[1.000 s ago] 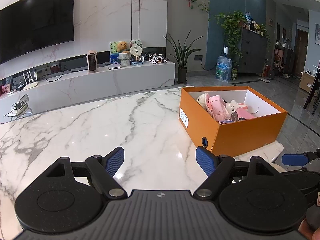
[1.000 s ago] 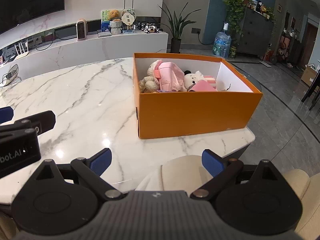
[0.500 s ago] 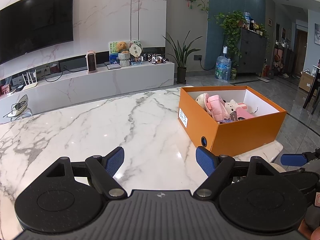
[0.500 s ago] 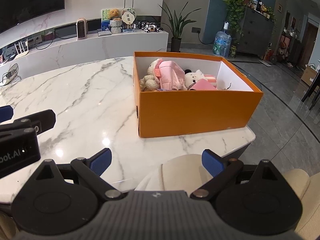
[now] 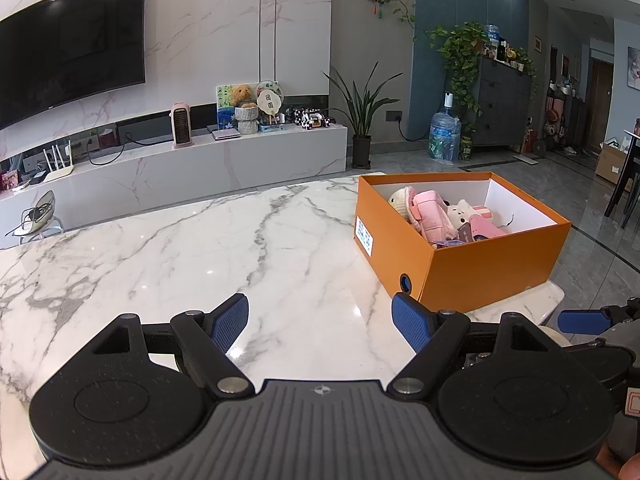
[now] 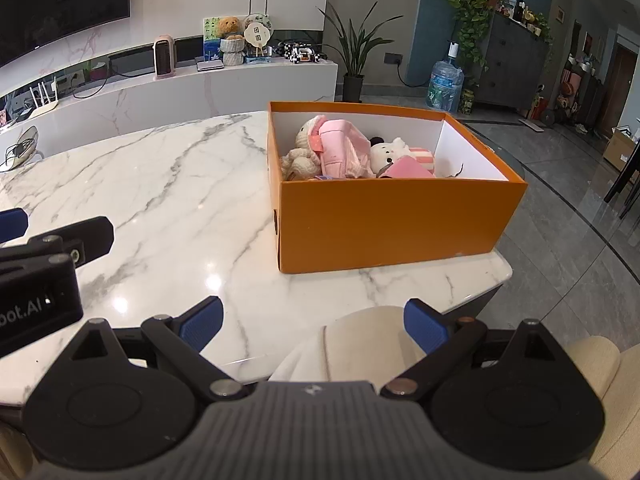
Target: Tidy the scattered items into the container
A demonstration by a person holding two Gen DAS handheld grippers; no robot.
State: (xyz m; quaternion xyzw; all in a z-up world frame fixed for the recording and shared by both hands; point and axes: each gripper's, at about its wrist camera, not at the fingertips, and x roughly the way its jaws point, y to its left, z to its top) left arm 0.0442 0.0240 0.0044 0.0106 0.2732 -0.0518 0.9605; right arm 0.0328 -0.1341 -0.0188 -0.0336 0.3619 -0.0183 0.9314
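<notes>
Marble table (image 5: 224, 248) bare beside orange box (image 6: 384, 216) holding plush toys (image 6: 344, 152).

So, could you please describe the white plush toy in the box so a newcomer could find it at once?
Find the orange box at the marble table's corner. Inside lie soft toys; the white plush sits mid-box, right of the pink-clad cream doll. It alone has a plain white face with dark ears.

A curved black television (image 5: 68, 44) hangs on a marble-clad wall (image 5: 224, 36) above a long white media console (image 5: 200, 164). A potted plant (image 5: 362, 120) and a water jug (image 5: 444, 136) stand on the glossy grey tiled floor (image 5: 560, 184) beside a dark cabinet (image 5: 504, 104) draped with trailing greenery.
</notes>
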